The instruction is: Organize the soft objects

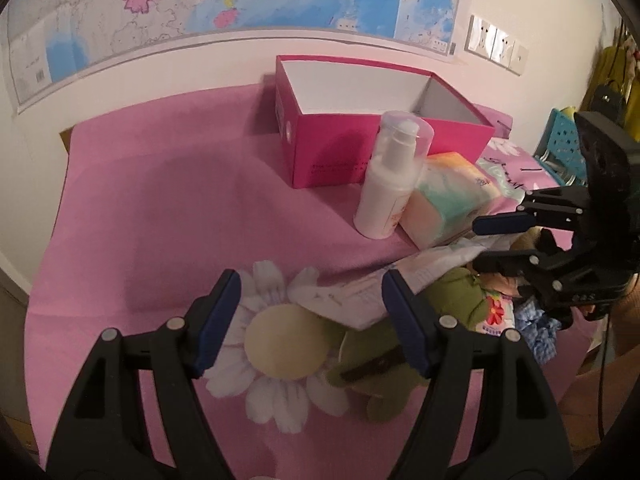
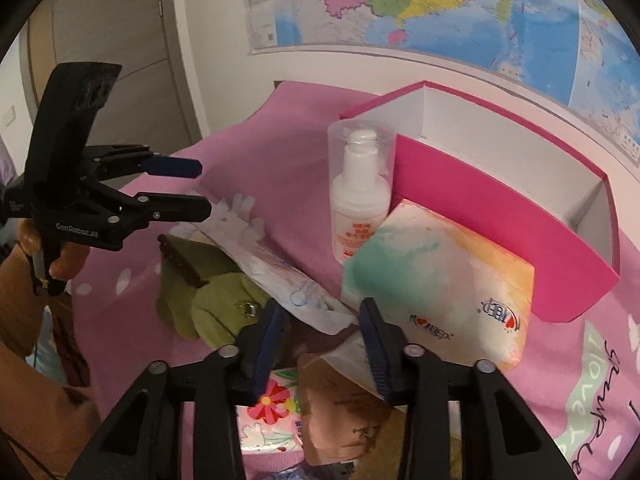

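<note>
The left tool [image 2: 198, 186] bears the white brand "GenRobot.AI" on its black body. Beside the pink box [image 2: 500, 236], the pink cloth [image 2: 592, 380] carries handwriting-style words, of which "love" can be read. The red print on the white bottle [image 2: 358, 208] and the logos on the tissue pack [image 2: 440, 280] are too blurred to read.

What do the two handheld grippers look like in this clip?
Both are matte black plastic clamps with silver pivot rivets and dark blue finger pads. The left gripper carries white "GenRobot.AI" lettering on its side and an upright black plate. The right gripper has the same plate. A thin black cable hangs beside it.
</note>
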A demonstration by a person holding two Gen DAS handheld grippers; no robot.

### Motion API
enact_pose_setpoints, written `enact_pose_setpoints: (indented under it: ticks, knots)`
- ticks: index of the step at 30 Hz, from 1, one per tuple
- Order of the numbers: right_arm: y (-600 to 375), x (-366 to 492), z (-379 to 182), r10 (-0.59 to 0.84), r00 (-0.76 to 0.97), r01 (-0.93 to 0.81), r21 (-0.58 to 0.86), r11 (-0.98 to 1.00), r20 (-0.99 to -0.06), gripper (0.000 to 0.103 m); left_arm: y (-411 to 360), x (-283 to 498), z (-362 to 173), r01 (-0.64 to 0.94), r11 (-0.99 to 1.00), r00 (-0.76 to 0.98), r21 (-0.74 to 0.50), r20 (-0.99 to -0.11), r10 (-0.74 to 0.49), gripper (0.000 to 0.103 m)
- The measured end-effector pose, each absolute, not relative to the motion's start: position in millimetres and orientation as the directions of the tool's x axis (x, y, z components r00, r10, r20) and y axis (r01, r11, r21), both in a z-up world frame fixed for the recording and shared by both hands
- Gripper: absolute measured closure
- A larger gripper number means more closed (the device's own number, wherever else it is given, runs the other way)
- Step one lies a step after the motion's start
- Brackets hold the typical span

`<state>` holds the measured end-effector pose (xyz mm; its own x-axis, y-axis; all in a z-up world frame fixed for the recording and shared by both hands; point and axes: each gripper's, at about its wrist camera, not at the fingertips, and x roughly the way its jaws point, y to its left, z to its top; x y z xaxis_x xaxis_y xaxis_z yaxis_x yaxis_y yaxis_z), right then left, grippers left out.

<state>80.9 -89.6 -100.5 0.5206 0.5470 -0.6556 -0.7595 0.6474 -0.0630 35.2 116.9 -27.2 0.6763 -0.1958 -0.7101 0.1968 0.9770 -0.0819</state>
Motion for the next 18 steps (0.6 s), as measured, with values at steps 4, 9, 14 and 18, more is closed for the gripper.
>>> enact_pose_setpoints:
  ticks: [4, 9, 14, 18]
  knots:
    - [-86.8, 80.8, -99.4, 0.549, 0.527, -0.762, -0.074, 0.643, -0.648, 0.074, 124.9, 31.1, -25.9, 0.213, 0.968, 0.673, -0.13, -0.699, -0.242, 0.029]
    - [-91.3, 91.5, -98.4, 0.583, 0.507, -0.753, 0.002, 0.658, -0.635, 0.08, 119.9, 25.9, -25.9, 0.273, 0.953, 0.665, -0.131, -0.69, -0.285, 0.029]
    - [-93.7, 101.7, -95.7, 0.599, 0.496, -0.737, 0.061, 0.673, -0.629, 0.078, 110.0, 41.2, -38.7, 0.299, 0.946, 0.634, -0.123, -0.716, -0.293, 0.029]
    - [-94.1, 98.8, -97.1, 0.597, 0.502, -0.732, 0.061, 0.679, -0.626, 0.072, 107.5, 56.7, -45.8, 0.319, 0.937, 0.613, -0.141, -0.723, -0.318, 0.029]
